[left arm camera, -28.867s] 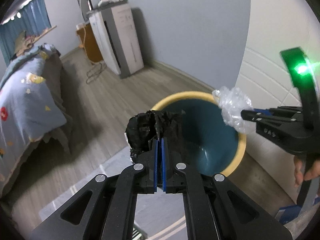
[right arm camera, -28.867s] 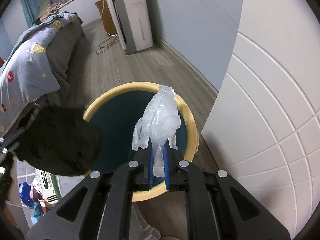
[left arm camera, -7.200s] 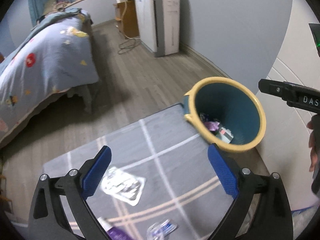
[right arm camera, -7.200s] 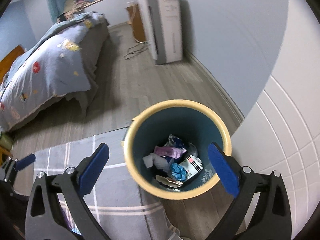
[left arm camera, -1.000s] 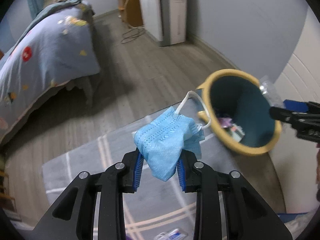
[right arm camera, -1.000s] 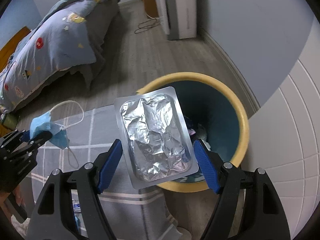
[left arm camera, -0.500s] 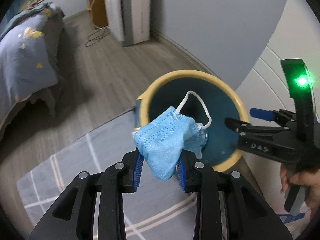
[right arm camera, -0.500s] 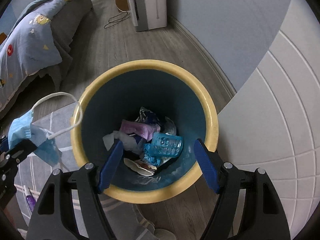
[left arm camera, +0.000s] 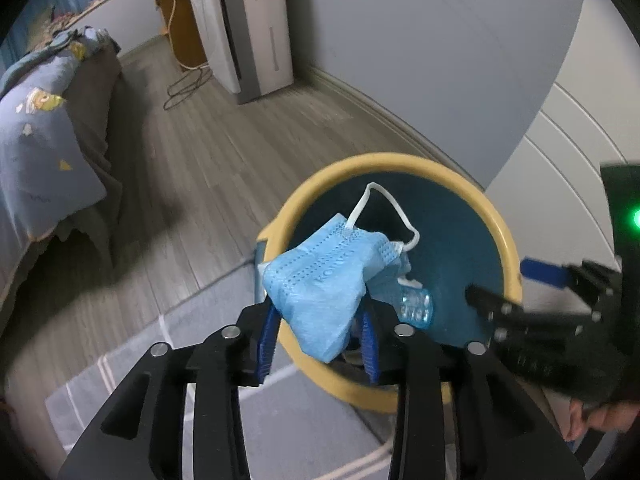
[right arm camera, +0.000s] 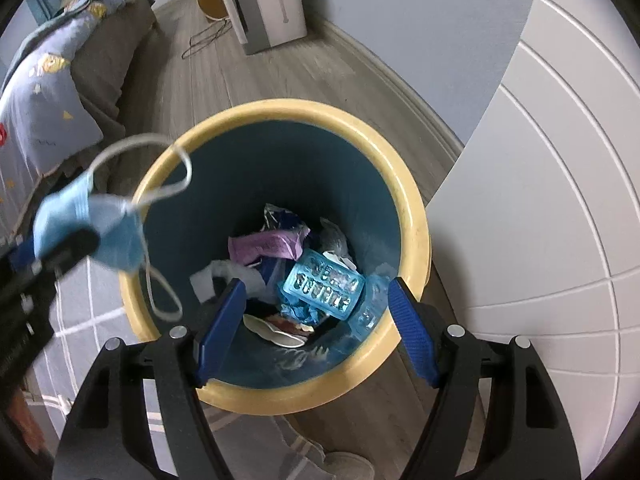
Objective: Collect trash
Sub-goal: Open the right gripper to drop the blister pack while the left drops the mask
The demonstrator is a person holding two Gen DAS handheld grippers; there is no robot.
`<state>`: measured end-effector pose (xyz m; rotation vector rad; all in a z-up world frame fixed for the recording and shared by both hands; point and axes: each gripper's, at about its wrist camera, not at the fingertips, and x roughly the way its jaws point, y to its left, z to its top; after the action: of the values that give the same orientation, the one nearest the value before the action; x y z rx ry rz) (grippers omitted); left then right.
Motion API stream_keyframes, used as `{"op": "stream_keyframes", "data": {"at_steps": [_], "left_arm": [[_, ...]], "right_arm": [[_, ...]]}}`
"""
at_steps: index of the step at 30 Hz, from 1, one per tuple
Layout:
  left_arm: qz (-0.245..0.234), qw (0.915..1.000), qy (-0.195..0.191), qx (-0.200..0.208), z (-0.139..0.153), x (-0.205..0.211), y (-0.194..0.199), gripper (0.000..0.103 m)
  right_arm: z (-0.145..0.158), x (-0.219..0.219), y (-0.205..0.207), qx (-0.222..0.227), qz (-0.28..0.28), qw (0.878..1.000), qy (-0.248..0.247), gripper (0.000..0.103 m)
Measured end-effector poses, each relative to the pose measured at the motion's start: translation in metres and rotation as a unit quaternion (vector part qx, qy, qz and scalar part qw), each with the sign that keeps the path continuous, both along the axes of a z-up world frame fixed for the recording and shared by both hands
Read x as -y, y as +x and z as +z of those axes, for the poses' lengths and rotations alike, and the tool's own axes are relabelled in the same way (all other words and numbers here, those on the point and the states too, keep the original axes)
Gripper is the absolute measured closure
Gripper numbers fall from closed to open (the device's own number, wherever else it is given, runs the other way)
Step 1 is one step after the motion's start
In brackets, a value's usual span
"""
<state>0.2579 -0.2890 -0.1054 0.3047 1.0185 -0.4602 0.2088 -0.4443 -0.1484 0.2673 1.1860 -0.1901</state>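
Left hand-held gripper, jaws just opening, face mask between them; right apart, empty

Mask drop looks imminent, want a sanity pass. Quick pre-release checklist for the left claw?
1. Face mask over the trash bin opening: ok.
2. Left claw jaws have just been opening, mask between the pads: ok; full release: cannot tell.
3. Ear loop inside the rim: not ok, it hangs across the edge.
4. Right claw open and empty: ok.
5. Right claw out of the drop path: not ok, it hovers over the opening.
6. Room left in the bin: ok.
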Motion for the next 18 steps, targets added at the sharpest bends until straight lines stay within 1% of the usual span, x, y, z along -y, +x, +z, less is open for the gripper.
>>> {"op": "stream_keyframes", "data": {"at_steps": [1,3,5,7,8,10,13,14,15,16,18], "left_arm": [[0.002,1.0,-0.007,0.002,0.003,-0.001,0.001,0.054],[0.001,0.9998,-0.022,0.003,0.007,-0.004,0.001,0.04],[0.004,0.9997,-0.021,0.008,0.009,-0.006,0.0,0.036],[0.016,0.9996,-0.021,0.011,0.011,-0.012,-0.001,0.03],[0.02,0.9994,-0.025,0.011,0.012,-0.014,-0.001,0.028],[0.029,0.9989,-0.034,0.009,0.017,-0.02,-0.001,0.028],[0.035,0.9988,-0.03,0.013,0.026,-0.027,-0.005,0.027],[0.034,0.9988,-0.032,0.015,0.029,-0.03,-0.007,0.026],[0.034,0.9987,-0.033,0.019,0.033,-0.034,-0.01,0.021],[0.035,0.9986,-0.032,0.023,0.036,-0.037,-0.013,0.019],[0.045,0.998,-0.028,0.034,0.043,-0.047,-0.02,0.017]], "right_arm": [[-0.001,-0.001,0.0,-0.003,0.003,1.0,-0.002,0.03],[-0.001,-0.002,0.0,-0.008,0.006,1.0,-0.004,0.028],[-0.001,-0.002,0.0,-0.009,0.008,1.0,-0.009,0.023],[0.001,-0.002,-0.001,-0.011,0.008,1.0,-0.013,0.02],[0.003,-0.003,-0.002,-0.011,0.007,1.0,-0.013,0.019],[0.008,-0.006,-0.003,-0.011,0.011,1.0,-0.019,0.014],[0.016,-0.012,-0.005,-0.01,0.021,0.999,-0.027,0.014],[0.02,-0.014,-0.006,-0.009,0.025,0.999,-0.029,0.014],[0.025,-0.016,-0.008,-0.007,0.03,0.999,-0.032,0.012],[0.029,-0.018,-0.01,-0.004,0.032,0.999,-0.036,0.009],[0.041,-0.024,-0.014,0.002,0.037,0.999,-0.035,0.006]]}}
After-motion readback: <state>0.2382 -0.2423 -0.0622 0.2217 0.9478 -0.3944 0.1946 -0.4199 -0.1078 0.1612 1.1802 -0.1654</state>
